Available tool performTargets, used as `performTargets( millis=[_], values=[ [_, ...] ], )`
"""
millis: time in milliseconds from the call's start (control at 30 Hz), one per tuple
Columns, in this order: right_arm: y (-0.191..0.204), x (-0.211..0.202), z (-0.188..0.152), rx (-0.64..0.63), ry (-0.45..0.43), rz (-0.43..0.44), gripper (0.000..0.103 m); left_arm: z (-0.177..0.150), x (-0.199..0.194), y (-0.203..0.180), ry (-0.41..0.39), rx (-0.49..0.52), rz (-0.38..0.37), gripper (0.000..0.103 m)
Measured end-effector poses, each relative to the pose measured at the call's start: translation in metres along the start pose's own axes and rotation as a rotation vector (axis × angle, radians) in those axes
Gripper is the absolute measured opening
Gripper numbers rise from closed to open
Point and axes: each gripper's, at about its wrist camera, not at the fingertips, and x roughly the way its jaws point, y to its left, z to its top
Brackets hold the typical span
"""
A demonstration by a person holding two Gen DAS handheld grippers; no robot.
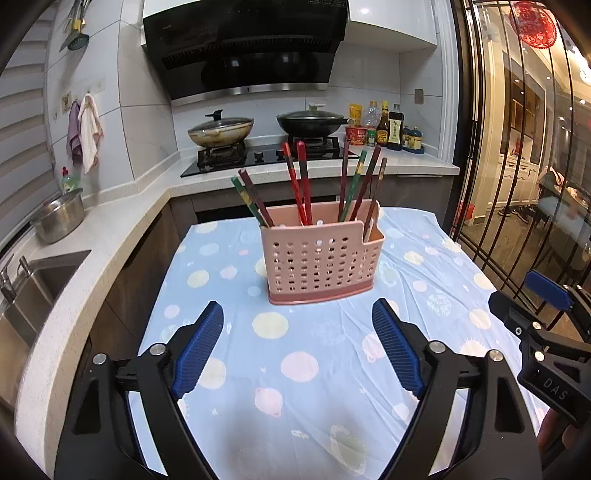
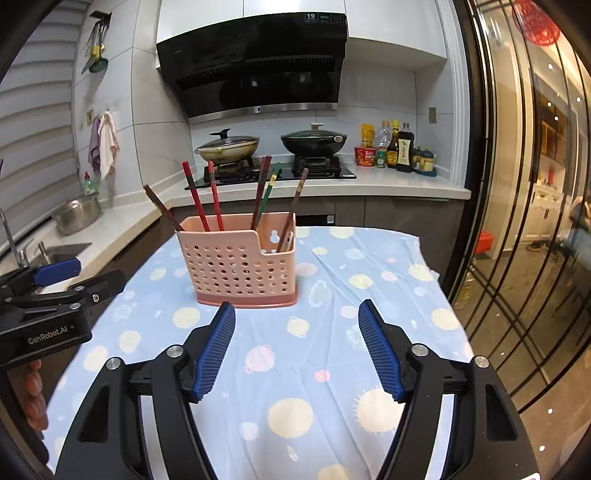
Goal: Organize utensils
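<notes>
Kitchen, small table under a blue cloth point(image 1: 303, 369) dotted with pale planets. Beyond it at 12 o'clock, a counter point(image 1: 406, 162) with a gas hob point(image 1: 266, 157), two lidded woks point(image 2: 314, 142), bottles point(image 1: 388, 125) at 1 o'clock. Range hood point(image 2: 258, 66) above. Sink point(image 1: 40, 280) and steel bowl point(image 1: 61, 218) at 9 o'clock, towels point(image 1: 86, 136) on the wall. Glass door point(image 2: 524, 221) with black bars along the 3 o'clock side.

Pink holder point(image 1: 320, 258) upright on the cloth, perforated, chopsticks point(image 1: 301, 177) standing in it, leaning various ways.

Left gripper point(image 1: 297, 343) released, blue fingers point(image 1: 201, 350) wide apart, nothing between. Holder straight ahead at 12 o'clock, near, not touched.

Right gripper point(image 2: 297, 349) likewise spread and bare. Holder point(image 2: 240, 262) at 11 o'clock, its base just beyond the left fingertip, apart from it.

From the left wrist: right gripper point(image 1: 546, 332) at 3 o'clock, over the table edge, plus a red paper-cut point(image 1: 533, 24) on the glass. From the right wrist: left gripper point(image 2: 55, 295) at 9 o'clock, and the holder's notched front corner turned more to view, with one chopstick in that end compartment.
</notes>
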Motion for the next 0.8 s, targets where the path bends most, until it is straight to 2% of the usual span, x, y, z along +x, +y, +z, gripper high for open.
performTargets(
  millis=[167,300,433,533,800],
  values=[
    [0.003,-0.008,-0.013,-0.041,-0.02,-0.041,0.083,-0.017,-0.002,-0.004,0.009,-0.002,0.028,0.091],
    [0.0,-0.011,-0.02,-0.027,-0.013,-0.034,0.084,-0.028,-0.003,-0.006,0.02,-0.005,0.035,0.096],
    [-0.004,-0.009,-0.027,-0.003,0.005,-0.019,0.087,-0.037,-0.003,-0.005,0.036,-0.016,0.039,0.096],
    [-0.008,-0.007,-0.033,0.021,0.019,-0.012,0.094,-0.042,-0.002,-0.004,0.048,-0.025,0.038,0.096],
    [-0.012,-0.004,-0.047,0.049,0.045,-0.01,0.096,-0.056,-0.001,-0.004,0.075,-0.045,0.037,0.096]
  ],
)
